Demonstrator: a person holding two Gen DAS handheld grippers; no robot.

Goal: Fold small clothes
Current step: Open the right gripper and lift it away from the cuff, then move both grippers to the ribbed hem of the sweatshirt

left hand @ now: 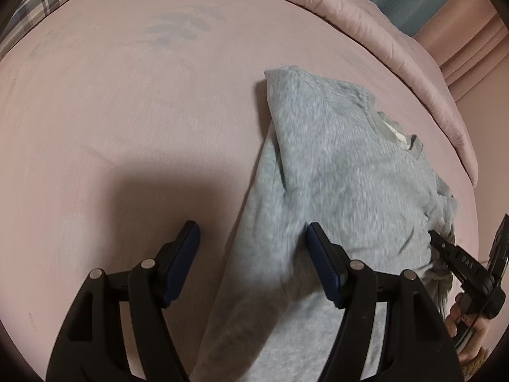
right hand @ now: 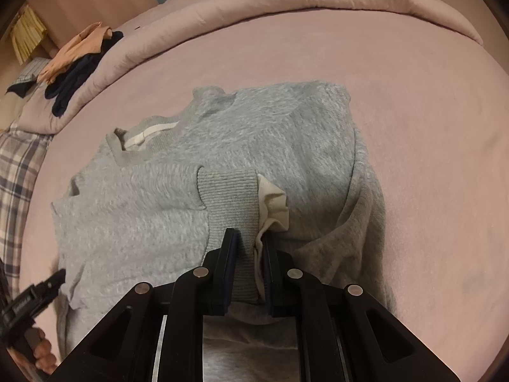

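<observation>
R hand-held gripper (right hand: 247,248) clamped on sweatshirt (right hand: 254,146) cuff (right hand: 227,191), pads half-buried; L hand-held gripper (left hand: 253,248) open, empty.

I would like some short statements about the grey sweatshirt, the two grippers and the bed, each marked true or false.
1. The right gripper is shut on the ribbed cuff of the grey sweatshirt. True.
2. The left gripper clamps the sweatshirt. False: its jaws stand apart with no cloth pinched between them.
3. The sweatshirt lies on a pink bed sheet. True.
4. The dark clothes lie on top of the sweatshirt. False: they lie apart from it, on the rolled pink quilt.
5. The sweatshirt's collar is black. False: it is grey.
</observation>
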